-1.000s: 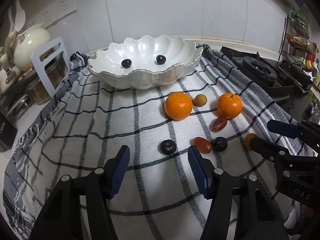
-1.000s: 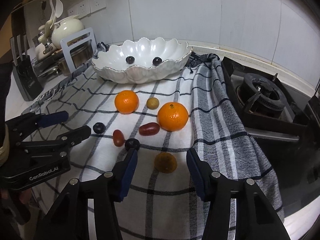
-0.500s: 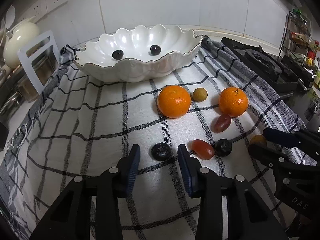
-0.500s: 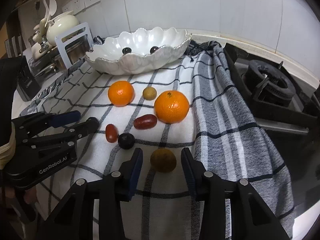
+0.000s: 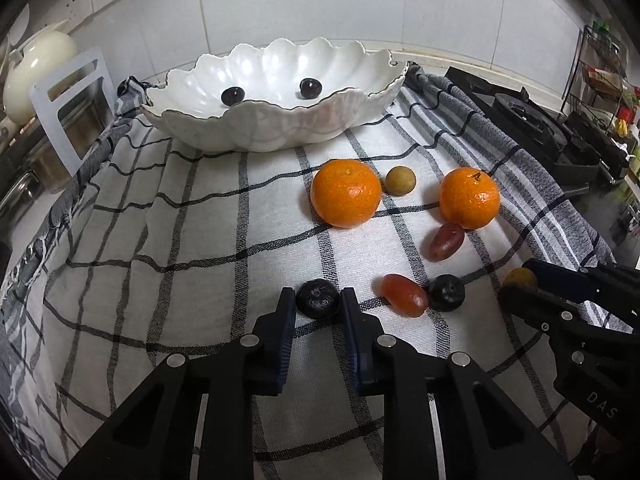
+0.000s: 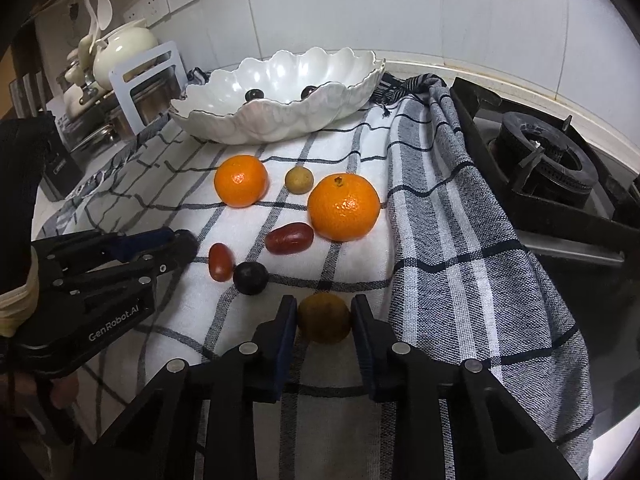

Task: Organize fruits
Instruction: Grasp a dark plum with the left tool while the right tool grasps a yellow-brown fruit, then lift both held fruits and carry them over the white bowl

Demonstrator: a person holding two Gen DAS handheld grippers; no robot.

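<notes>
My left gripper point(image 5: 318, 301) is shut on a dark berry point(image 5: 318, 297) that rests on the checked towel point(image 5: 160, 220). The jaws of my right gripper point(image 6: 324, 312) are closing, and both pads touch a brown longan point(image 6: 324, 319) on the towel. Loose fruit lies beyond them: two oranges point(image 5: 346, 193) point(image 5: 470, 198), a small longan point(image 5: 400, 180), two red grapes point(image 5: 447, 241) point(image 5: 402, 300) and another dark berry point(image 5: 447, 298). At the back stands a white scalloped bowl point(image 5: 256, 132) with two dark berries point(image 5: 233, 95) point(image 5: 311, 88) inside.
A black gas stove point(image 6: 540, 164) borders the towel on the right. A white stand point(image 5: 72, 104), a cream teapot point(image 6: 124, 46) and kitchenware crowd the left. The tiled wall runs behind the bowl.
Both grippers' jaws have narrowed from wide apart onto their fruit. The left gripper moved forward and down to the dark berry; the right stayed over the brown longan.
</notes>
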